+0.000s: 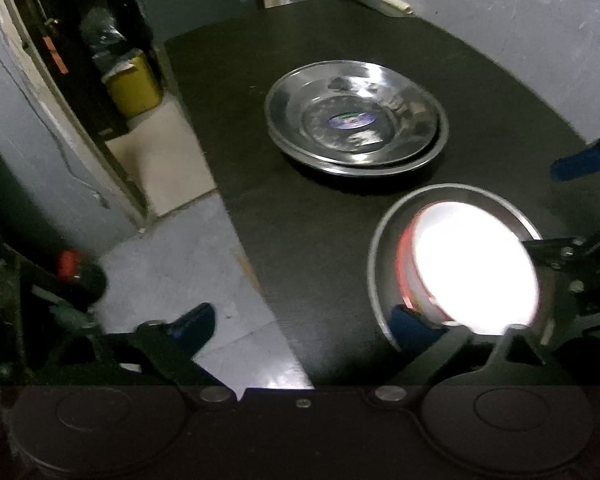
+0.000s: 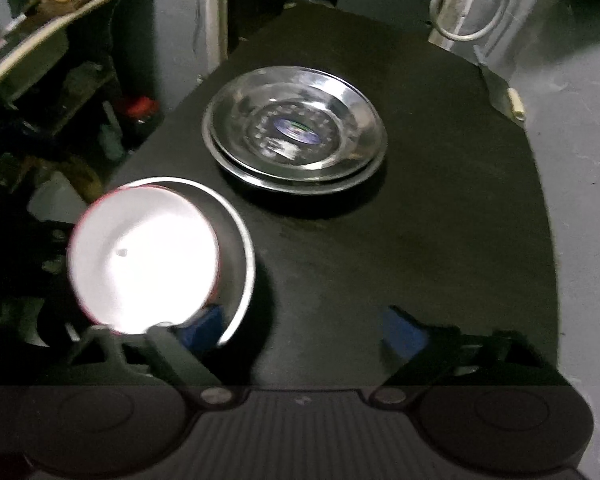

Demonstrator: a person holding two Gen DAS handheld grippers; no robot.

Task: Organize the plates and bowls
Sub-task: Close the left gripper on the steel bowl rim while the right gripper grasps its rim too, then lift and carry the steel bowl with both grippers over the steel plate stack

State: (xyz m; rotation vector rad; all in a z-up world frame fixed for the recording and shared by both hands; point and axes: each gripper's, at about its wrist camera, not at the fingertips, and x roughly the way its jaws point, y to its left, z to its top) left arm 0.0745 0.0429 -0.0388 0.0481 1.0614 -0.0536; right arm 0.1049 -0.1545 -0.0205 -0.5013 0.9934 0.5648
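White bowl point(image 2: 144, 256) sat nested in steel bowl point(image 2: 242, 256) at right gripper's point(image 2: 302, 330) nine o'clock; steel plates point(image 2: 296, 128) at twelve. Both grippers gaped, empty; left gripper point(image 1: 304, 324) equally near.

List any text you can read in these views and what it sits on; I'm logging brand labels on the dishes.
None is readable.
Oval blue sticker in the top steel plate: print too blurred to read.
White bowl: no lettering visible.
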